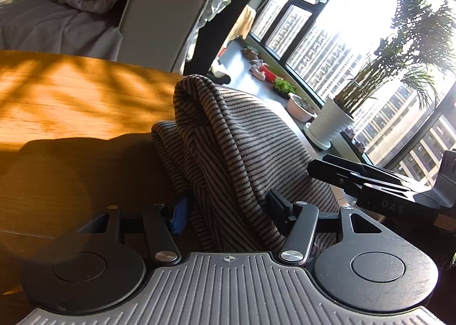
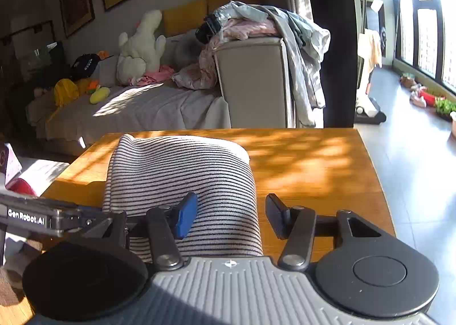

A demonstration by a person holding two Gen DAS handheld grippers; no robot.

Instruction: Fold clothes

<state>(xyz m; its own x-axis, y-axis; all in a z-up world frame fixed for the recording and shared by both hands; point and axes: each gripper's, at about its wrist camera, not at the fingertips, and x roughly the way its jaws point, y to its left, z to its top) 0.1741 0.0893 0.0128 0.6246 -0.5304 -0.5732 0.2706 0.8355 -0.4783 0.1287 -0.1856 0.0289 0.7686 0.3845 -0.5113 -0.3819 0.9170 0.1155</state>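
Observation:
A grey garment with thin black stripes (image 1: 228, 139) rises in a folded bunch off the wooden table (image 1: 71, 97). My left gripper (image 1: 228, 214) is shut on it, the cloth packed between the blue pad and the black pad. In the right wrist view the same striped garment (image 2: 182, 171) lies folded on the table (image 2: 313, 168). My right gripper (image 2: 230, 215) is open around its near end: the blue pad rests against the cloth, while the black pad stands clear of its right edge. The right gripper (image 1: 316, 167) also reaches in from the right in the left wrist view.
Behind the table stands a sofa (image 2: 250, 83) heaped with clothes (image 2: 270, 23), with a white plush toy (image 2: 142, 46). Potted plants (image 1: 330, 122) line the window on the right. The table's right edge (image 2: 376, 171) drops to grey floor.

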